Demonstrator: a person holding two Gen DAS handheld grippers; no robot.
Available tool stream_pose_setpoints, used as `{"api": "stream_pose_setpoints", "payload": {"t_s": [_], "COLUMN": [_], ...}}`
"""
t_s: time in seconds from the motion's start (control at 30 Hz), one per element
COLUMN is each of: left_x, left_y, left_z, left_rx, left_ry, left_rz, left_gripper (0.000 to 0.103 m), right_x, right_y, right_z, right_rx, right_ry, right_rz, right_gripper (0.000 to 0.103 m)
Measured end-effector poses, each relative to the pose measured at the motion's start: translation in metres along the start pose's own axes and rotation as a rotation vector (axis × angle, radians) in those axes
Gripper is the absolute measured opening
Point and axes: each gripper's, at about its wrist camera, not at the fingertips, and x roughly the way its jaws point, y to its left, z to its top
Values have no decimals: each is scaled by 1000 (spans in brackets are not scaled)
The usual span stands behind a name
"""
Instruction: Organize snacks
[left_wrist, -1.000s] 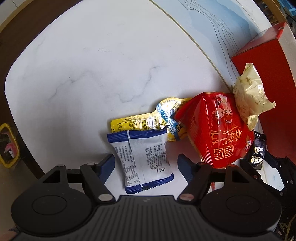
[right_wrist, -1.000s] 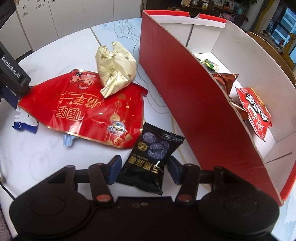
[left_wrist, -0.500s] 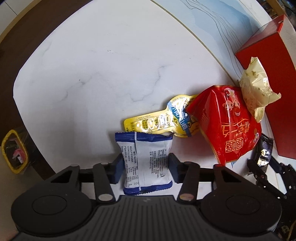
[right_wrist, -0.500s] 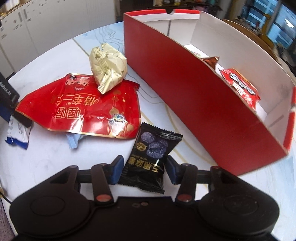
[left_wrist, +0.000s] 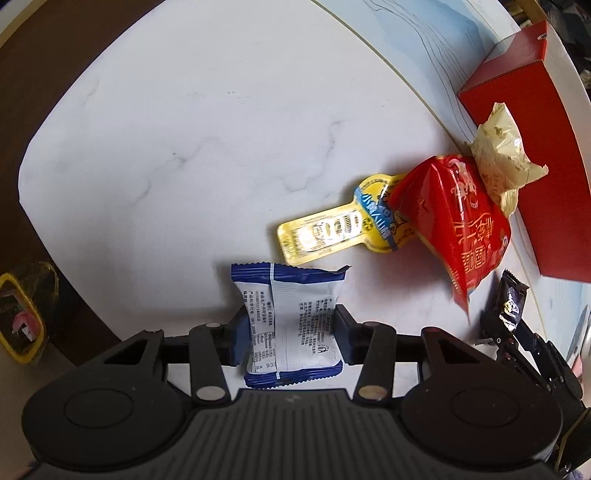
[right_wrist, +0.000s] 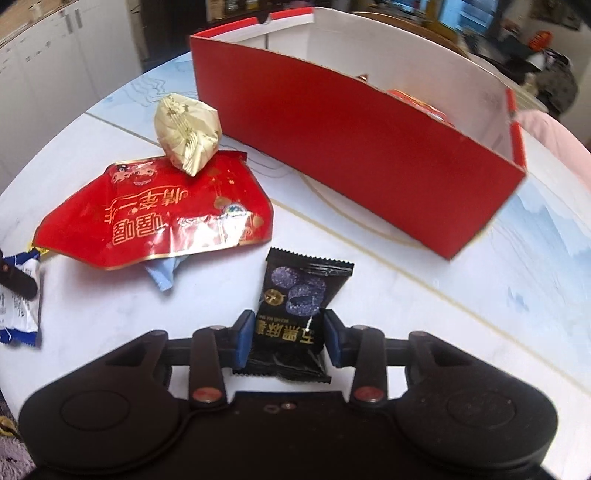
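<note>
A blue and white packet (left_wrist: 295, 295) lies on the white marble table (left_wrist: 221, 129), and my left gripper (left_wrist: 291, 325) is shut on it, pads pressing both sides. The jaws of my right gripper (right_wrist: 288, 338) are closing on a black snack packet (right_wrist: 299, 288), whose sides the pads pinch. A red box (right_wrist: 351, 140) with a white inside stands behind, holding several snacks that are mostly hidden. Left of it a gold wrapped snack (right_wrist: 188, 133) rests on a red bag (right_wrist: 159, 221). A yellow packet (left_wrist: 332, 229) pokes out from under the red bag (left_wrist: 461, 221).
A light blue wrapper (right_wrist: 164, 273) sticks out under the red bag's near edge. The table's rounded edge runs close on the left, with a yellow bin (left_wrist: 22, 314) on the floor beyond it. White cabinets stand behind the table.
Both grippers' jaws closed in onto their packets. The right wrist view rolled, so the red box now lies across the back. The other snacks slid right in the left view.
</note>
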Motion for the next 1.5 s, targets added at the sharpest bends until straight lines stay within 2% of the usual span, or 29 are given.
{"api": "stream_pose_setpoints", "payload": {"t_s": [0.2, 0.47, 0.87, 1.2, 1.5], "left_x": [-3, -28, -93, -140, -164], "left_y": [4, -6, -40, -88, -144], "left_z": [5, 9, 15, 49, 76], "left_rx": [67, 194, 432, 527, 592], "left_ry": [-11, -67, -256, -388, -482], "left_rz": [-25, -58, -105, -141, -138], "left_gripper": [46, 46, 46, 46, 46], "right_x": [-19, -59, -111, -131, -126], "right_y": [11, 19, 29, 12, -15], "right_z": [-14, -21, 15, 59, 98], "right_rx": [102, 207, 243, 240, 247], "right_ry": [-16, -91, -229, -316, -356], "right_rz": [-50, -83, -128, -180, -203], "right_gripper": [34, 32, 32, 32, 32]}}
